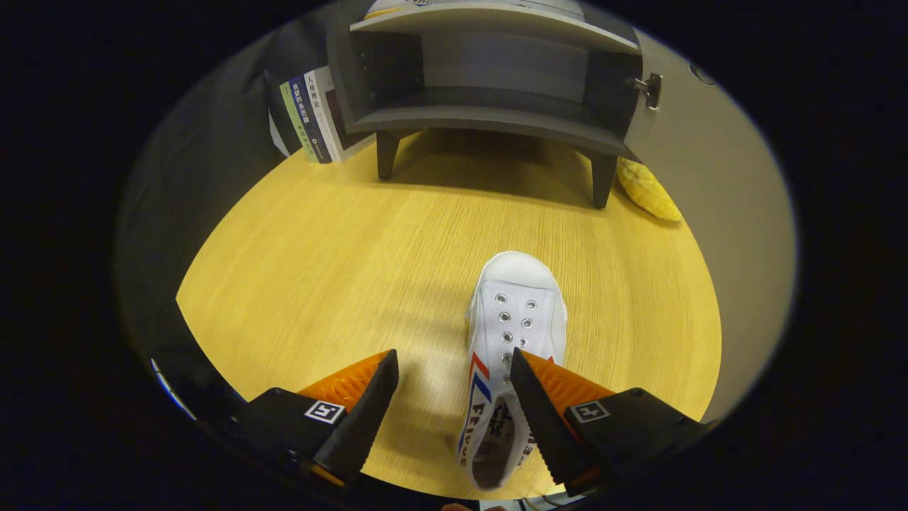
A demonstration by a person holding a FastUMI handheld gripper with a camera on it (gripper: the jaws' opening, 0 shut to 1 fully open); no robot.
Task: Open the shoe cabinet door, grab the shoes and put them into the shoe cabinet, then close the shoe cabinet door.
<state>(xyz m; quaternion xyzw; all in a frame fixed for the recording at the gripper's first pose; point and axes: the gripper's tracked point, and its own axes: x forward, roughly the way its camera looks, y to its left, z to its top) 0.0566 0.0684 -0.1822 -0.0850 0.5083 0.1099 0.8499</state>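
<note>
Wooden tabletop (340,255) fills mid-frame, pale grain, lit warm; dark booth wall behind at upper left. Shoe cabinet (489,78) stands at top centre on short dark legs, its door (709,177) already swung out wide to the right w/ hinge showing at upper right, so the opening step looks done and the shelf inside faces the gripper, bare as far as I can see. Row of books (308,117) leans upright against cabinet's left side, upper left of frame; a yellow knobbly object (649,191), can't ID it, lies on table by the right rear leg, partly behind the door. White shoe (514,333), lace-up type w/ eyelets, no laces visible, red/blue stripes on its side, lies lower centre, toe pointing toward cabinet, heel opening nearest the camera. Gripper (454,365) at bottom of frame, jaws spread wide, holding nothing: left finger sits over bare table well left of shoe, right finger overlaps the shoe's right edge near the tongue, above it or touching, can't tell which. Placement reads as an approach offset to the left; shoe is under the right finger rather than centred between the two. Judgement: grab stage, pre-close. Probably needs a shift right so the fingers straddle the shoe's sides or collar before closing. Toe-first orientation suits sliding it straight onto the shelf.
</note>
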